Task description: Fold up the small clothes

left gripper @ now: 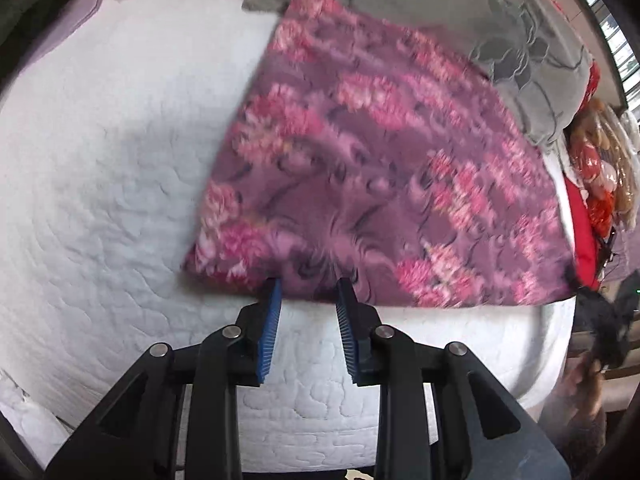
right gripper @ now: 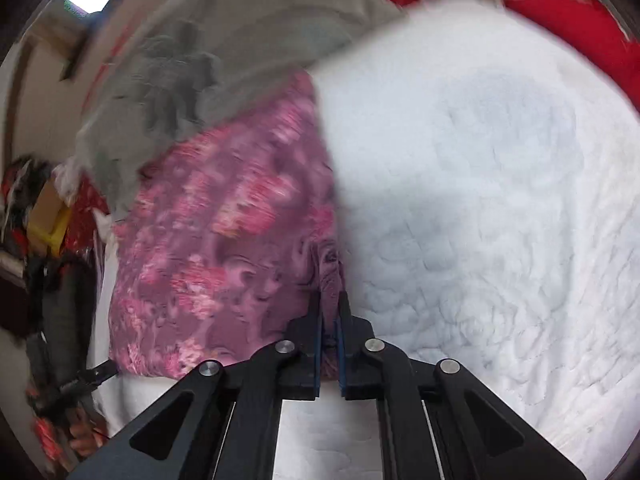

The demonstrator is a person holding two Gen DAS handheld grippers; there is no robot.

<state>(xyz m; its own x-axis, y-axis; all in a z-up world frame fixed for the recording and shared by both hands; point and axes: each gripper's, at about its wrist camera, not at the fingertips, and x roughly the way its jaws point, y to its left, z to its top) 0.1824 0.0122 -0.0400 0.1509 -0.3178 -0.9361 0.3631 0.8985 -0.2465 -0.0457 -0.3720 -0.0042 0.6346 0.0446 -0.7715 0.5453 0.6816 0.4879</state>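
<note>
Two views. Left wrist: left hand-held gripper (left gripper: 308, 286) partly spread, blue pads (left gripper: 270, 328) at the near edge of a purple floral cloth (left gripper: 380, 168) lying on a white quilted bed (left gripper: 100, 200), grip on hem unclear. Right wrist: right hand-held gripper (right gripper: 330, 300) pinched together on cloth (right gripper: 224, 240) edge; grey blanket (right gripper: 200, 60) behind.

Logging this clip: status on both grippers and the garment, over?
Right gripper shut on purple floral garment edge. Left gripper jaws part-open, tips at its near hem, grip unclear. Grey cloth overlaps its far edge.
</note>
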